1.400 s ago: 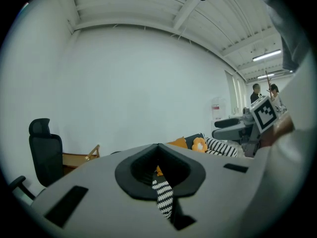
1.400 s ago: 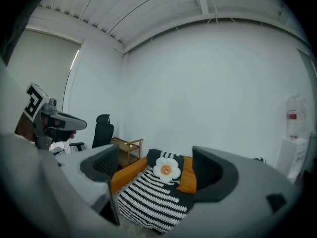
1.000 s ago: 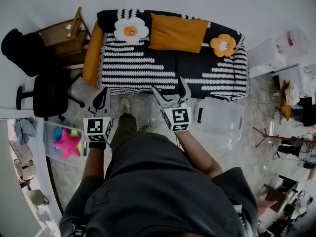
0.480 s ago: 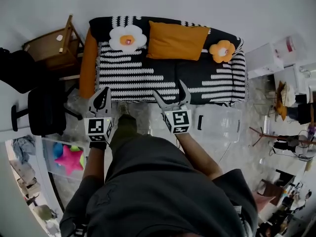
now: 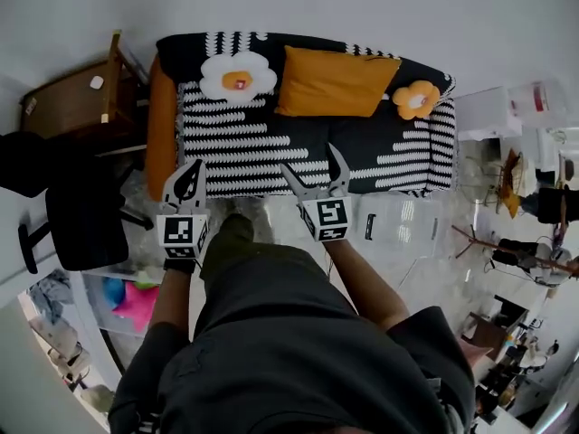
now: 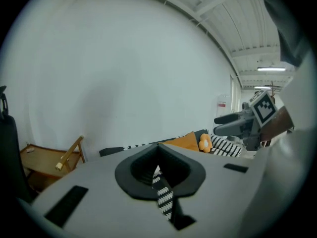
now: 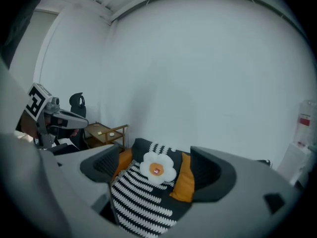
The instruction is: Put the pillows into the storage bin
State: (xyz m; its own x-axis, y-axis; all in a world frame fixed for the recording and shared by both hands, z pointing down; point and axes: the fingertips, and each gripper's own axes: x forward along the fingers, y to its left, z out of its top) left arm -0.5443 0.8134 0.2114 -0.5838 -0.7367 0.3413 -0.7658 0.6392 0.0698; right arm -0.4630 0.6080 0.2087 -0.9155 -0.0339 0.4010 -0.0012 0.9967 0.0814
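A black-and-white striped sofa (image 5: 271, 143) carries a white flower pillow (image 5: 237, 77), a rectangular orange pillow (image 5: 336, 82), a small orange flower pillow (image 5: 415, 99) and a long orange pillow (image 5: 163, 125) against its left arm. The clear storage bin (image 5: 398, 224) sits on the floor before the sofa's right end. My left gripper (image 5: 187, 183) is shut and empty, short of the sofa's front edge. My right gripper (image 5: 312, 163) is open and empty over the front of the seat. The right gripper view frames the white flower pillow (image 7: 156, 168) between the jaws.
A wooden side table (image 5: 72, 107) and a black office chair (image 5: 81, 215) stand left of the sofa. A clear box with bright toys (image 5: 127, 301) is at lower left. White cabinets (image 5: 493, 116) and clutter fill the right side.
The view has shifted, with the sofa sliding slightly right and nearer in the frame. Both grippers stay in much the same pose, left shut, right open.
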